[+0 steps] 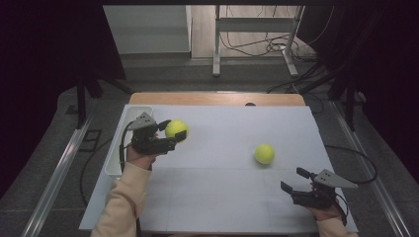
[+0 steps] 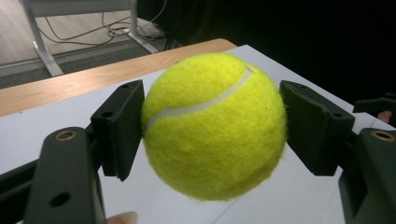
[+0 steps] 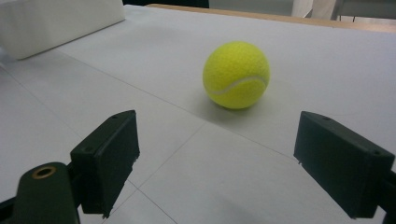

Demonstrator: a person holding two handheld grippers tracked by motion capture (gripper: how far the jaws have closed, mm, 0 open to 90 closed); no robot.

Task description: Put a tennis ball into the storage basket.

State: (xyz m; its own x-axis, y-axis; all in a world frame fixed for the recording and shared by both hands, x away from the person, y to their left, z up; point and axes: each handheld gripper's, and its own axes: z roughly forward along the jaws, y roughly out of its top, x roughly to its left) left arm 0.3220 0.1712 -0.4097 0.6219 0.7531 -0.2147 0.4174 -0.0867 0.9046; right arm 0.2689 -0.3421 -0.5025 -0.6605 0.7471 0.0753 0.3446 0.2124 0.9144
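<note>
My left gripper (image 1: 173, 131) holds a yellow tennis ball (image 1: 176, 128) a little above the white table sheet (image 1: 222, 187), at the back left. In the left gripper view the ball (image 2: 215, 126) is pinched between both black pads (image 2: 119, 126), its white seam facing up. A second tennis ball (image 1: 264, 154) rests on the sheet right of centre. My right gripper (image 1: 291, 178) sits near the front right, open and empty, aimed at that ball (image 3: 236, 74), which lies well beyond its fingertips.
A white bin (image 1: 114, 153) stands along the sheet's left edge, beside my left hand, and its wall (image 3: 56, 21) shows in the right gripper view. A wooden table edge (image 1: 217, 98) runs along the back. Cables and a metal stand lie on the floor behind.
</note>
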